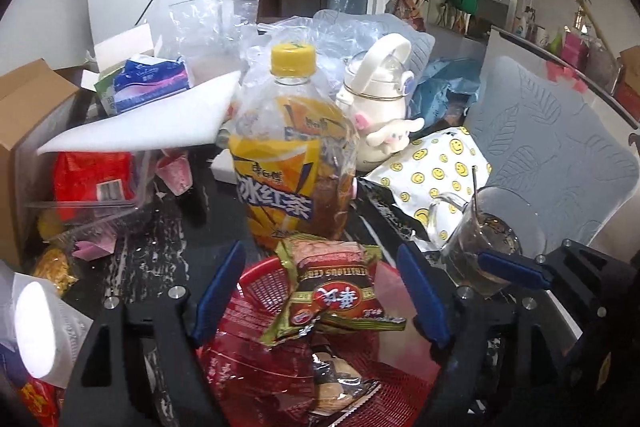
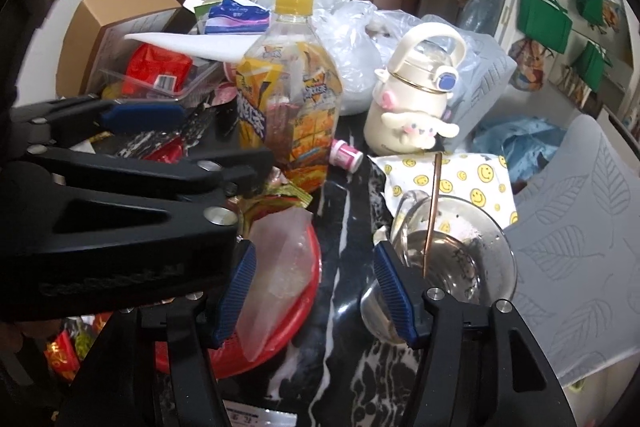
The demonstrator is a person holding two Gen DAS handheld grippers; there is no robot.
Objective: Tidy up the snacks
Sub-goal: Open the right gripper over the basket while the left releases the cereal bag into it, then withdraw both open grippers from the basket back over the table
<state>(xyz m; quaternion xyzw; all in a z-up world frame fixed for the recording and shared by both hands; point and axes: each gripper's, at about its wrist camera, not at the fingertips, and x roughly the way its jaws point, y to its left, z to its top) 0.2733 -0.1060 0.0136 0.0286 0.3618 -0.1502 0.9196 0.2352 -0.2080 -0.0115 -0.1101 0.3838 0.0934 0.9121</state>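
Red basket (image 1: 260, 283) is sitting on the counter (image 2: 344, 227), holding snack packets (image 1: 340, 295). Left hand-held gripper (image 1: 320, 291) is hovering released over it. Right hand-held gripper (image 2: 316, 291) is hanging released beside it.

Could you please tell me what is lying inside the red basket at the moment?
In the red basket lie a green-edged snack packet and a clear-wrapped snack. Whatever sits beneath them is covered.

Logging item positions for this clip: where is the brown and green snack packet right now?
In the left wrist view the snack packet lies in the red basket, between the open left tongs, just in front of the iced tea bottle.
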